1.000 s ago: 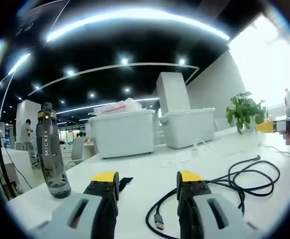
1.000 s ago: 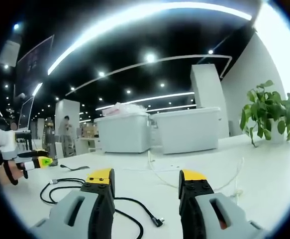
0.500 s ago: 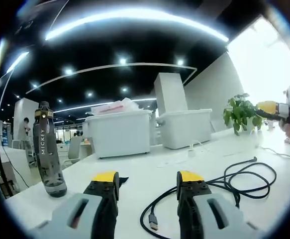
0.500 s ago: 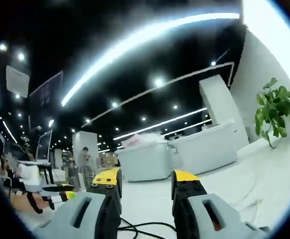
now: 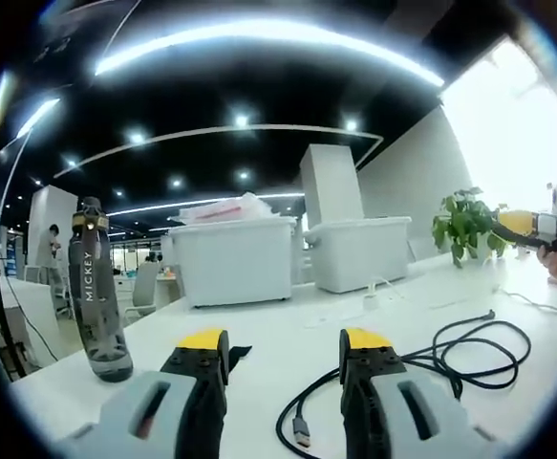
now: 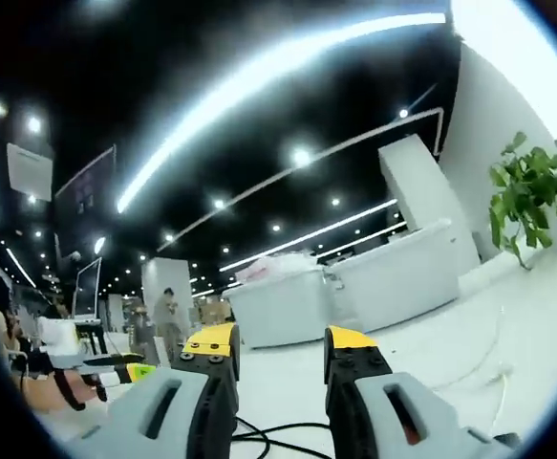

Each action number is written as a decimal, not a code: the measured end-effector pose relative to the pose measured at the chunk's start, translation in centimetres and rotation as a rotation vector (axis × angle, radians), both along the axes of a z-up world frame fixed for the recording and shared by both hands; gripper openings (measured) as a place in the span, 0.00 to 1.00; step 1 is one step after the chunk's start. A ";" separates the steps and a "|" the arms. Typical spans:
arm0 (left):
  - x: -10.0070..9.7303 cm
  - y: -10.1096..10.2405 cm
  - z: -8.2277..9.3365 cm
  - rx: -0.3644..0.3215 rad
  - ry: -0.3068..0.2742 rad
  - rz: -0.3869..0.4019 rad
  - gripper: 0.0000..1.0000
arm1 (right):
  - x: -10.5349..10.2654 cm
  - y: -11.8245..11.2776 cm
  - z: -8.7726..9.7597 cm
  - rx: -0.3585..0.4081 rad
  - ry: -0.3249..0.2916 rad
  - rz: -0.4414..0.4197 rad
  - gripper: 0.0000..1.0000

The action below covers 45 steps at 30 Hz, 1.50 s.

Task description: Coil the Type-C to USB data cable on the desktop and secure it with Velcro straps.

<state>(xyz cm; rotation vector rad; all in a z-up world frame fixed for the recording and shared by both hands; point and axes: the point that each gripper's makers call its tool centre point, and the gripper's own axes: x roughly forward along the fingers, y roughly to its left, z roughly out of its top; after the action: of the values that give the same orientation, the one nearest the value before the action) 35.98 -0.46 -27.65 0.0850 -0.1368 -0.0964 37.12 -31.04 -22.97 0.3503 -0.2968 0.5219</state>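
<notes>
White desk in an open office with a dark ceiling and long curved light strips; black cable lying loosely looped on the desk just right of the left gripper, its plug end between the spread, empty jaws. Left of the cable, a dark bottle standing upright; behind the cable, two white bins and a potted plant. Right gripper raised over the desk, jaws apart and empty, a stretch of the cable below them.
</notes>
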 end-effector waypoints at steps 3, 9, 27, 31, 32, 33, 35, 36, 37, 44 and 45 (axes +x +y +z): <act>0.1 -0.4 -0.2 0.018 0.005 -0.005 0.47 | 0.1 -0.1 0.1 0.033 0.020 0.003 0.34; 0.1 -0.8 -0.5 0.035 0.011 -0.017 0.47 | 1.1 0.8 -0.5 -0.151 -0.016 -0.068 0.27; -1.1 2.9 2.9 0.050 -0.107 0.111 0.46 | 4.6 16.3 -9.0 -0.518 0.296 0.345 0.23; -1.0 2.9 3.0 0.042 -0.112 0.109 0.46 | 5.8 17.8 -11.9 -0.639 0.372 0.374 0.23; -1.1 2.9 2.9 0.043 -0.112 0.108 0.46 | 6.1 18.1 -12.5 -0.659 0.387 0.373 0.23; -1.1 2.9 2.9 0.044 -0.112 0.107 0.46 | 6.4 18.2 -12.9 -0.670 0.392 0.366 0.23; -1.2 2.7 2.7 0.042 -0.106 0.101 0.46 | 7.0 18.5 -13.3 -0.671 0.413 0.364 0.19; -1.2 2.5 2.6 0.043 -0.103 0.098 0.46 | 7.1 18.5 -13.6 -0.671 0.438 0.372 0.17; -1.2 2.4 2.5 0.045 -0.102 0.095 0.46 | 7.5 18.6 -13.7 -0.665 0.456 0.381 0.16; -1.3 2.1 2.4 0.035 -0.100 0.085 0.46 | 7.3 19.7 -14.8 -0.735 0.471 0.441 0.14; -1.3 2.0 2.3 0.033 -0.099 0.084 0.46 | 7.2 19.9 -14.9 -0.741 0.466 0.444 0.11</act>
<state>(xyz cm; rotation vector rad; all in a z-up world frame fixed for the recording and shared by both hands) 34.65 1.58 -25.31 0.1288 -0.2304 -0.0107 44.31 -11.15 -37.84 -0.1983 0.4382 0.9191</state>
